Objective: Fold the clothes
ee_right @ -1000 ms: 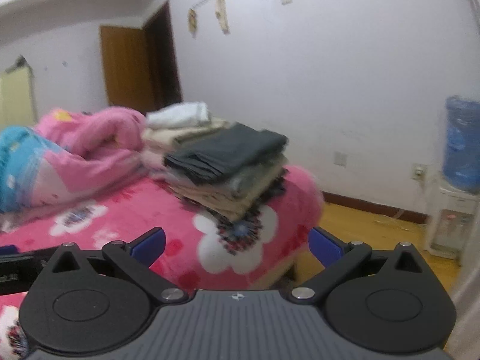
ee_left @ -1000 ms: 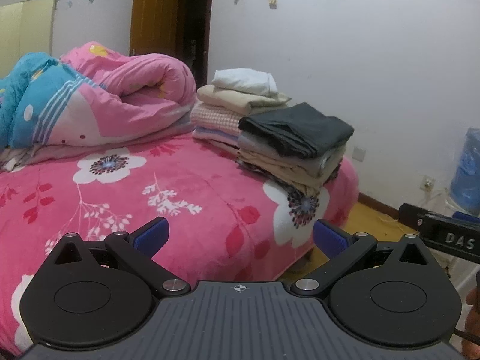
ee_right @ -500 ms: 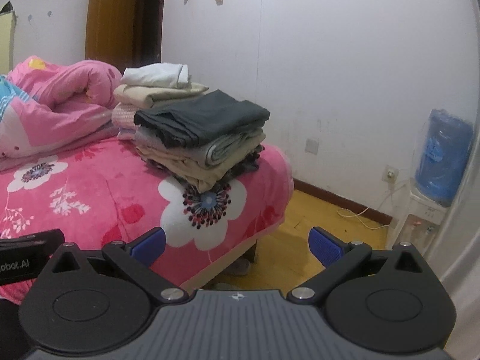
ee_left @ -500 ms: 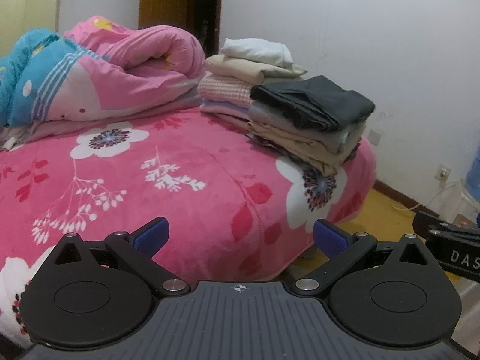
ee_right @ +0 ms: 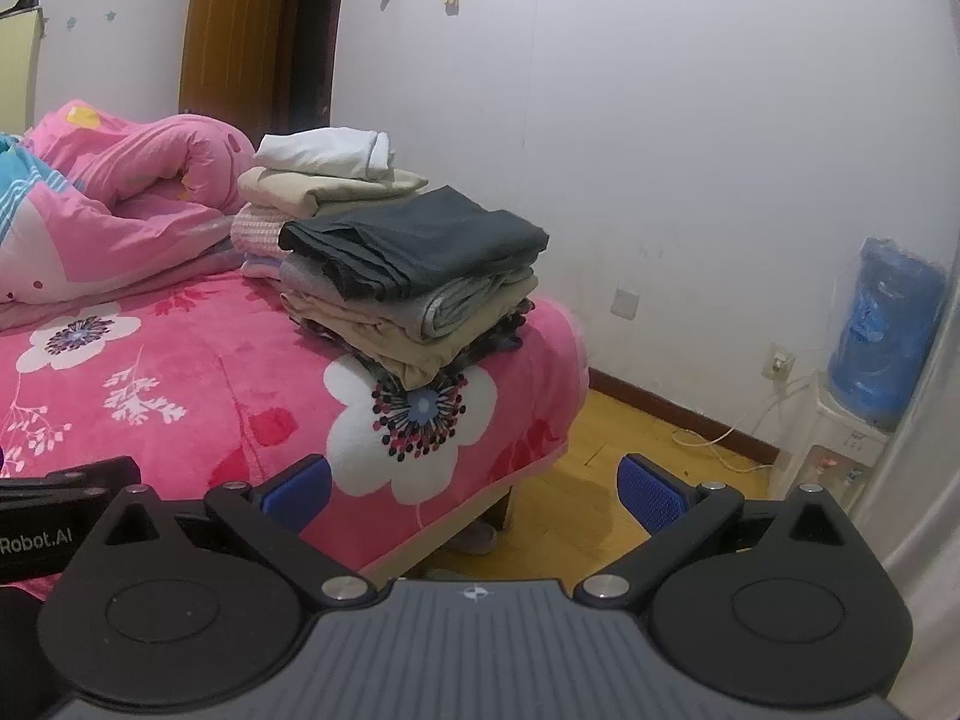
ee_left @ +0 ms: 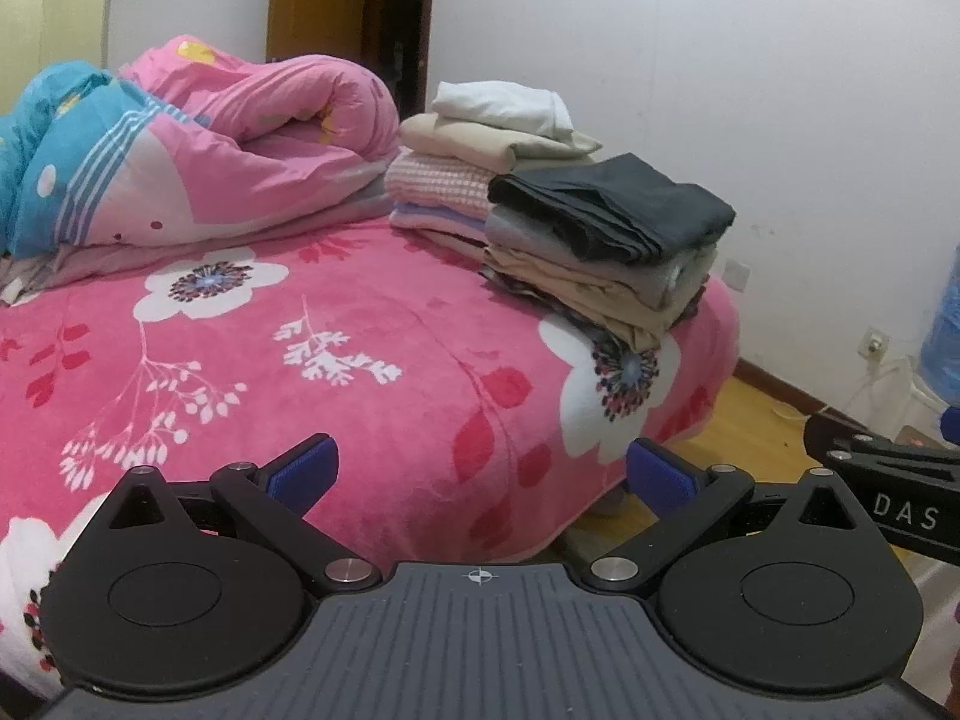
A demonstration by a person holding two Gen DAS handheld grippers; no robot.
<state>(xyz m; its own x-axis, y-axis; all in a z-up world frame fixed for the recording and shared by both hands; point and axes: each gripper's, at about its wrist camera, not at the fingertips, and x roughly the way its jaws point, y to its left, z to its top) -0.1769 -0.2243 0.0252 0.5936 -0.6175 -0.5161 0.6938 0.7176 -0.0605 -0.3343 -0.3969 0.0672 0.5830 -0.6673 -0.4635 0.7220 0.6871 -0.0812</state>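
Observation:
Two stacks of folded clothes sit at the far right corner of the bed. The nearer stack [ee_left: 606, 252] [ee_right: 414, 288] has a dark grey garment [ee_left: 624, 210] [ee_right: 420, 240] on top of grey and beige pieces. Behind it, the other stack [ee_left: 474, 150] [ee_right: 318, 186] is topped by a white garment [ee_left: 504, 105] [ee_right: 327, 150]. My left gripper [ee_left: 480, 471] is open over the near edge of the pink floral bedspread [ee_left: 300, 360], holding nothing. My right gripper [ee_right: 474, 489] is open too, empty, level with the bed's corner and over the floor.
A rolled pink and blue quilt [ee_left: 180, 162] lies along the back left of the bed. A water dispenser with a blue bottle [ee_right: 882, 336] stands by the right wall, with a cable [ee_right: 720, 438] on the wooden floor [ee_right: 600, 462]. A brown door [ee_right: 231, 36] is behind.
Both grippers have pulled back and tilted down a little, so the bed and stacks sit lower and steadier in view. Both stay open and empty. The clothes have not moved.

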